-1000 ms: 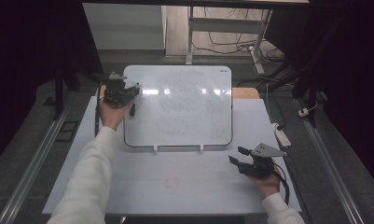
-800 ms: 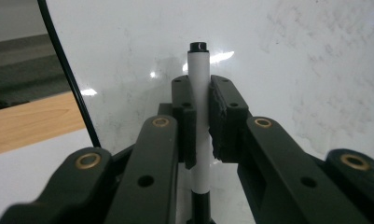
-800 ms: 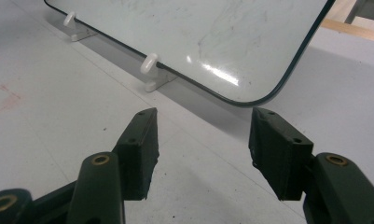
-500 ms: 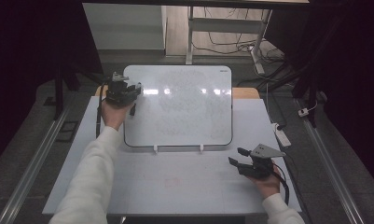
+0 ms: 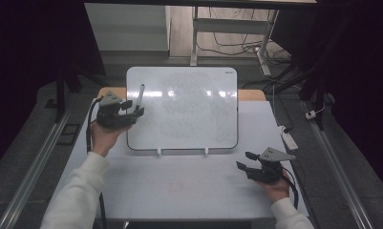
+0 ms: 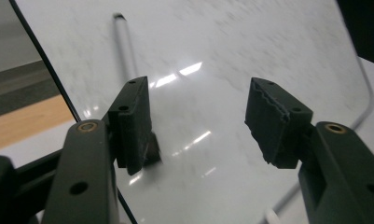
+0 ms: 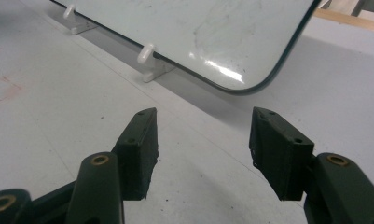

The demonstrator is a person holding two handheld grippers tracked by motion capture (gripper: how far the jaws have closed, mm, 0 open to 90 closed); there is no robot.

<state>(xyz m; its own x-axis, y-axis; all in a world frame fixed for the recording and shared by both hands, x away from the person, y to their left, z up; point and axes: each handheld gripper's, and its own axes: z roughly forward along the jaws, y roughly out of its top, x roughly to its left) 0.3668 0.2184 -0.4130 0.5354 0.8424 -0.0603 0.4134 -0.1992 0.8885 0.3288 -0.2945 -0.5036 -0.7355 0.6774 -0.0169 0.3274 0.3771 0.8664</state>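
Right tool (image 7: 201, 149): jaws spread apart, nothing held between them, directed along the pale grey worktop (image 7: 58, 98). Worktop surface scuffed, faint reddish mark near the left edge. Beyond the jaws: whiteboard (image 7: 198, 28), dark-edged, rounded lower corner, glare and faint smudges on its face. Board edge seated in two small white clips (image 7: 149, 58) resting on the worktop. Strip of wood-coloured surface (image 7: 348, 18) at upper right, behind the board.

Both grippers are held with fingers spread, the left gripper (image 5: 132, 109) extended farther forward than the right gripper (image 5: 245, 161).
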